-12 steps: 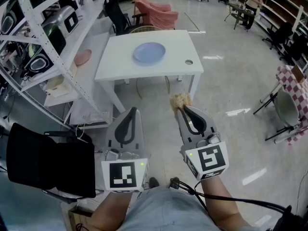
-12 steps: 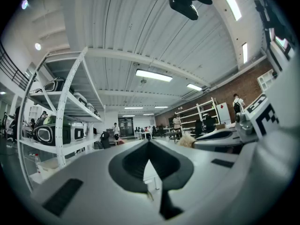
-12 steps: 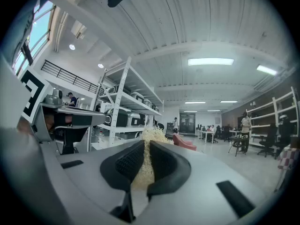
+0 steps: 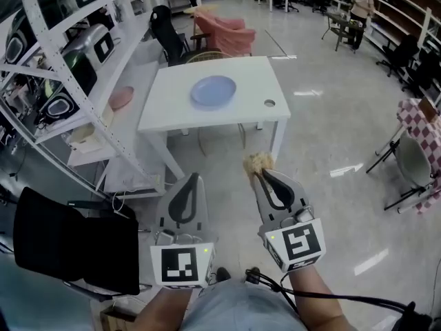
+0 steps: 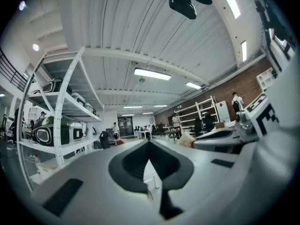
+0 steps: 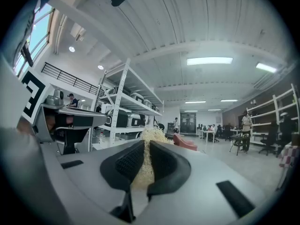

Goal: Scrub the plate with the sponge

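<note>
Since half a second ago, the worktop (image 4: 172, 109) and the plate (image 4: 213, 90) have slid a little lower in your head view. Both claws have also dropped slightly toward the bottom edge.

Your right claw (image 4: 259, 174) is clamped on the sponge (image 4: 258, 162), a straw-coloured fibrous wad. In the right gripper view the wad fills the gap between the jaws and tufts out past their tips (image 6: 151, 136). Your left claw (image 4: 193, 176) is closed with its jaws meeting tip to tip, and the left gripper view shows nothing between them (image 5: 149, 145). The two claws hang side by side over the shiny floor (image 4: 331, 136), the right one at 3 o'clock of the left.

The pale blue plate lies flat near the middle of the white worktop, at 12 o'clock from your claws and well apart from them. A small round hole (image 4: 269, 103) sits in the worktop at 3 o'clock of the plate. A white shelving rack (image 4: 52, 54) runs along at 10 o'clock, a black chair (image 4: 69, 243) stands at 9 o'clock of the left claw, and a pink armchair (image 4: 224, 33) stands beyond the worktop at 12 o'clock.
</note>
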The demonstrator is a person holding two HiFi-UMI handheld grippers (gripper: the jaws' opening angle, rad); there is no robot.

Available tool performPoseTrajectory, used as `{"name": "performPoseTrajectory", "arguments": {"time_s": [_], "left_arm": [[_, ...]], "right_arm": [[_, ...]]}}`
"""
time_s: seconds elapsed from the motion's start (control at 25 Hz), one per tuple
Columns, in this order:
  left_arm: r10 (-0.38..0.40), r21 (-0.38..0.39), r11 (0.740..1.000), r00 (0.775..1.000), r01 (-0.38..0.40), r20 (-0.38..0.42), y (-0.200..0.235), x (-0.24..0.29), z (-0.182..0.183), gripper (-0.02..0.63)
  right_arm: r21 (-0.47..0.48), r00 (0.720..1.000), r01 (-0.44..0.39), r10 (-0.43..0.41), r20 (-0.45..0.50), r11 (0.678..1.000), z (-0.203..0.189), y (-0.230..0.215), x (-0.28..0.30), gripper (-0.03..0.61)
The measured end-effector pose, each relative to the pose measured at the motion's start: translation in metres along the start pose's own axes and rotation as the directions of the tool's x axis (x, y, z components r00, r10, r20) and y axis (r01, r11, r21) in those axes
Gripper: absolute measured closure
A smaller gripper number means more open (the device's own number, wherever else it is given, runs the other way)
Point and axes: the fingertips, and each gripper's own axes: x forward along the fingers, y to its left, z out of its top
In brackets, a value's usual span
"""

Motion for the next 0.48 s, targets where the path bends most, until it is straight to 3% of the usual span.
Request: {"name": "performPoseTrajectory", "arguments": {"time_s": [0.48], "left_arm": [[-0.008, 0.039, 0.999, 0.999, 0.01, -0.051, -0.03, 0.008, -0.009, 0.6]], "right_arm": [[0.087, 1.0, -0.002, -0.001, 0.025, 0.996, -0.015, -0.027, -0.011, 0.537]]}}
